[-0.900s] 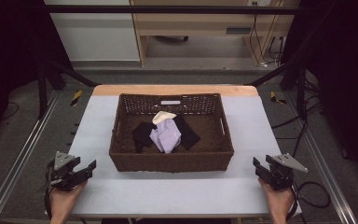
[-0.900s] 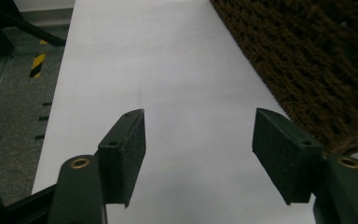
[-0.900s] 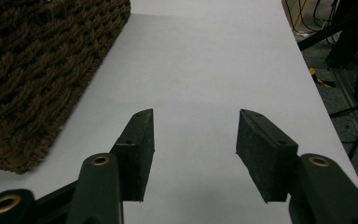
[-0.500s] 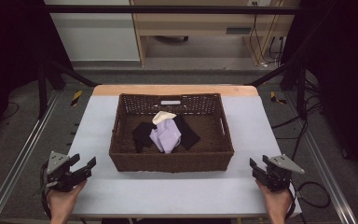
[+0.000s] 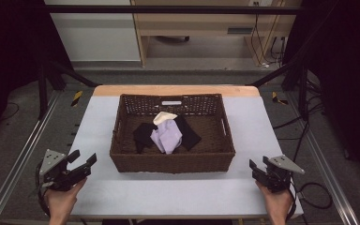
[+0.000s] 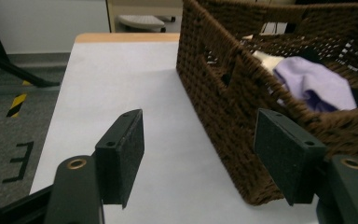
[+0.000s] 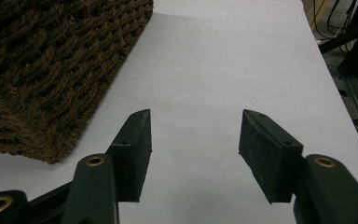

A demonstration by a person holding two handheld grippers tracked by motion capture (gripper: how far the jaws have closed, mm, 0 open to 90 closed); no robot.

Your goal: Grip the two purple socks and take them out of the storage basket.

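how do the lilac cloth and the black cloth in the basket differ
The lilac cloth is bunched into a raised heap; the black cloth lies flat. The lilac cloth sits on top at the middle, while the black cloth spreads out beneath it to both sides. Both lie inside the wicker basket, untouched by either gripper.

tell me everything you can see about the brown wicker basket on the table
The wicker basket is dark brown, rectangular, woven from thick twisted strands, with handle slots cut into its walls. It stands upright and open-topped at the middle of the white table. Inside lie a lilac cloth, a cream cloth and black cloths. The left gripper and right gripper sit near its front corners, both open, neither touching it.
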